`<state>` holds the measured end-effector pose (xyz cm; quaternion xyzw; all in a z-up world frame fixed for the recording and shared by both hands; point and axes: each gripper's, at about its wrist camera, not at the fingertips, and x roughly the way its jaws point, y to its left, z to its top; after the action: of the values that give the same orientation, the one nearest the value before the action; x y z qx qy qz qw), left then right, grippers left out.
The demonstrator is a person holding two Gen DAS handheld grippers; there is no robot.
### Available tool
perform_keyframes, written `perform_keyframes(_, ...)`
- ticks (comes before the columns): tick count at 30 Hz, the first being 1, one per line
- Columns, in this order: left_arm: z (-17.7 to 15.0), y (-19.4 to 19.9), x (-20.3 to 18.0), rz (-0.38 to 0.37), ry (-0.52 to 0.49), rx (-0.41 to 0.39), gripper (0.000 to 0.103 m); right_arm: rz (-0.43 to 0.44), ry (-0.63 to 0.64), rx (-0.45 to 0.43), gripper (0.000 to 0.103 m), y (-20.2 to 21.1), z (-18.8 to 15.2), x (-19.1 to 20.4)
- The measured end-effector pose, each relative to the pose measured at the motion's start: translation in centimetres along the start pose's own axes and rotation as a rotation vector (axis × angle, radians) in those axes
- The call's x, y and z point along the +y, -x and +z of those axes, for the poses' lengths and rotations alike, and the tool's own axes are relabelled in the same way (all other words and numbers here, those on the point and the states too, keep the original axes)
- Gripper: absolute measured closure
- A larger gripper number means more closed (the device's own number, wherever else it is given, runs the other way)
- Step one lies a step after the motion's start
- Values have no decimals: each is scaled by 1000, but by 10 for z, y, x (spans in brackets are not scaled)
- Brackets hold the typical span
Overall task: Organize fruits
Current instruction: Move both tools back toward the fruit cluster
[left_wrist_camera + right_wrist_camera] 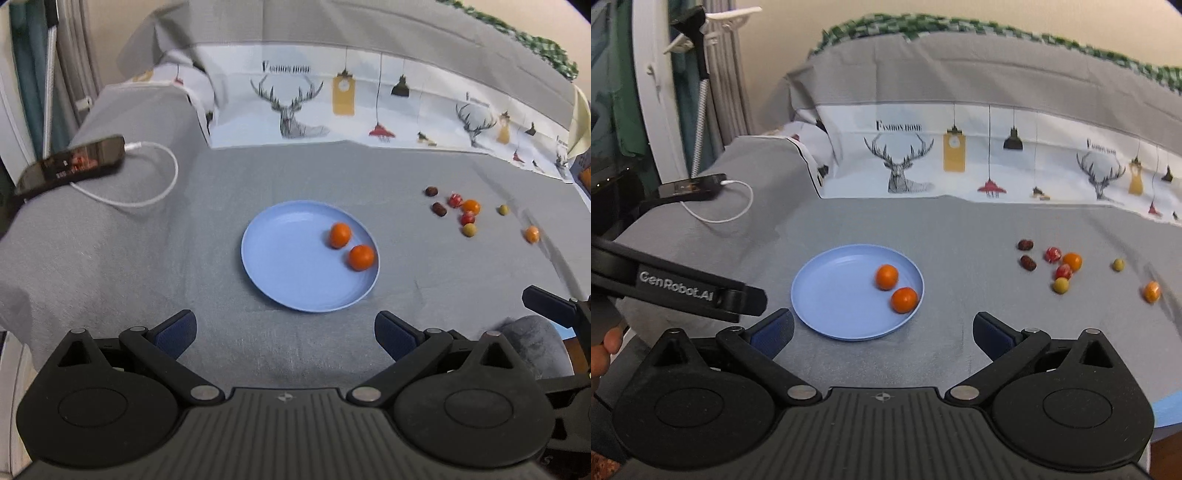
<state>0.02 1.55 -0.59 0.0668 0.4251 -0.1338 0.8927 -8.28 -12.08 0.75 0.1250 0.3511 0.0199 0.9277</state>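
— Grey cloth covered the whole bench (pixel 110 236), with a deer-print sheet (pixel 295 107) hanging along the far edge. Where was the fruit?

— Two oranges (pixel 340 235) sat on the right side of the blue plate (pixel 280 258), close together. The loose fruit (pixel 460 212) lay in a small scatter far to the right of the plate: dark, red, orange and green pieces, plus one orange piece (pixel 532 234) off on its own further right.

— And the jaws?

— Both pairs stood spread wide with nothing between them. The left gripper (pixel 284 334) hung near the plate's near rim; the right gripper (pixel 882 334) hung just right of it.

— Which one would I send to the scatter?

— The right, I'd judge. From its jaws the pieces lay ahead and to the right, well apart from them, while the left gripper sat on the plate side. The pieces were round or nearly so, so long axis hardly mattered, except perhaps the two dark oblong ones.

— Anything unclear?

— The lone orange piece was blurred, and the small fruits' kinds I couldn't tell. Only a fingertip of a hand (pixel 605 347) showed at the left edge.
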Motion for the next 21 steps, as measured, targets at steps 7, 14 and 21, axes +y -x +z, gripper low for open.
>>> perform_keyframes(7, -4, 23, -5, -7, -12, -52, 0, -14, 8, -52, 1, 22, 1, 4)
perform_keyframes(14, -5, 33, -1, -9, 1, -75, 0, -14, 43, -75, 1, 29, 0, 11)
perform_keyframes(21, -5, 34, 1, -6, -4, -81, 0, -16, 25, -57, 1, 25, 1, 9)
